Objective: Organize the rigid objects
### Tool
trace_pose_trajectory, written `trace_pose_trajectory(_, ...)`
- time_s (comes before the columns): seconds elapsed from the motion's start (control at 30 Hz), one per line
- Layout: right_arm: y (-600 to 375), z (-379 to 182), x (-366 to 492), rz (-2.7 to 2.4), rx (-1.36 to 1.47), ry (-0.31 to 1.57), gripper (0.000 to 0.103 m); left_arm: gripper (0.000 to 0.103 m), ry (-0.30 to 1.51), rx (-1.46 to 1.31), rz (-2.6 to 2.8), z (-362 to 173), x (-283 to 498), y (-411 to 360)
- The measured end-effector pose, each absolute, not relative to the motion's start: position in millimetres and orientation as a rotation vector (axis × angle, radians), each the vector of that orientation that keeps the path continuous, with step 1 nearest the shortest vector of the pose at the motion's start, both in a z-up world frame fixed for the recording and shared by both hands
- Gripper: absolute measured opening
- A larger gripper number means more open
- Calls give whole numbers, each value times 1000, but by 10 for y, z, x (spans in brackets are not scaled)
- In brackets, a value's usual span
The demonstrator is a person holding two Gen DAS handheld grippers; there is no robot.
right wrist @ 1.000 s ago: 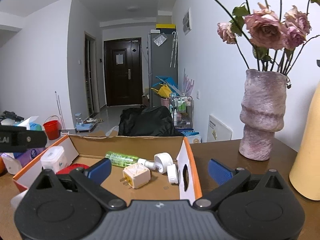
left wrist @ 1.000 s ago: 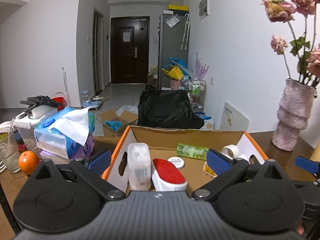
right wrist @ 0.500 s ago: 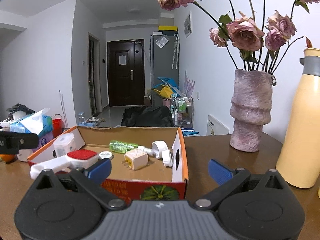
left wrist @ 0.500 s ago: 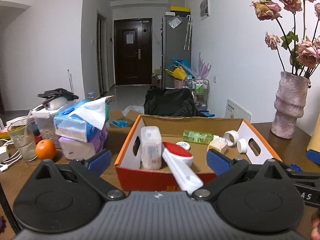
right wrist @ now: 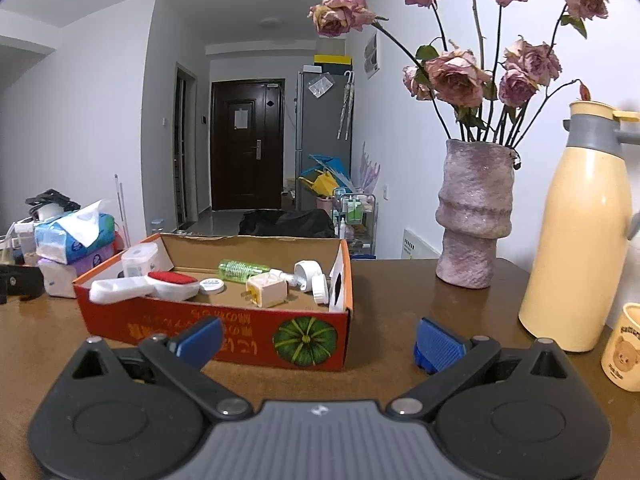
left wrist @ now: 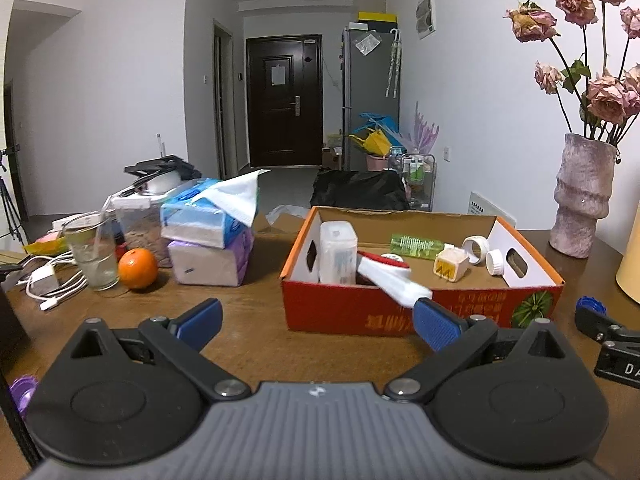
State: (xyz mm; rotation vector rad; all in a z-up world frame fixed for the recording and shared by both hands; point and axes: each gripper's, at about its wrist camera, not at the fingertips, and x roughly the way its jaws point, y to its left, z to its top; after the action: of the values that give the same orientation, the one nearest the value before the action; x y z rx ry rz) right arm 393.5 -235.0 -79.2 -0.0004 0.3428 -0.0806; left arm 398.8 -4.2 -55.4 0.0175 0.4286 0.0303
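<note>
An open red cardboard box [left wrist: 400, 312] [right wrist: 224, 324] stands on the wooden table. Inside lie a white lint brush with a red pad [left wrist: 390, 278] [right wrist: 160, 286], its handle over the front wall, a white container [left wrist: 338, 252], a green bottle [left wrist: 416, 245] [right wrist: 244, 269], a cream plug adapter [left wrist: 450, 266] [right wrist: 266, 292], a white tape ring [left wrist: 476, 245] and a white cap [left wrist: 495, 258]. My left gripper [left wrist: 318, 320] is open and empty, in front of the box. My right gripper [right wrist: 318, 338] is open and empty, in front of the box's right corner.
Tissue packs [left wrist: 212, 236], an orange [left wrist: 138, 269], a glass [left wrist: 91, 254] and white cables [left wrist: 48, 284] lie left of the box. A pink vase with dried roses [right wrist: 474, 216], a cream thermos [right wrist: 580, 240] and a bear mug [right wrist: 624, 346] stand right.
Both grippers have pulled back and away from the box, which now shows smaller with its front wall in view. The lint brush now rests in the box with its handle over the front wall.
</note>
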Motion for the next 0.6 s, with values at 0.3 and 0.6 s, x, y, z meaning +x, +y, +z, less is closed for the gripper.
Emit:
trace_pose_trajectory(0.3, -2316, -819, 3563, -84, -11, 337, 103, 103, 436, 28, 48, -600, 3615, 9)
trace_pose_trajectory(0.6, -2376, -808, 3247, -119, 9, 339, 103, 103, 440, 9, 85, -592, 3263, 206)
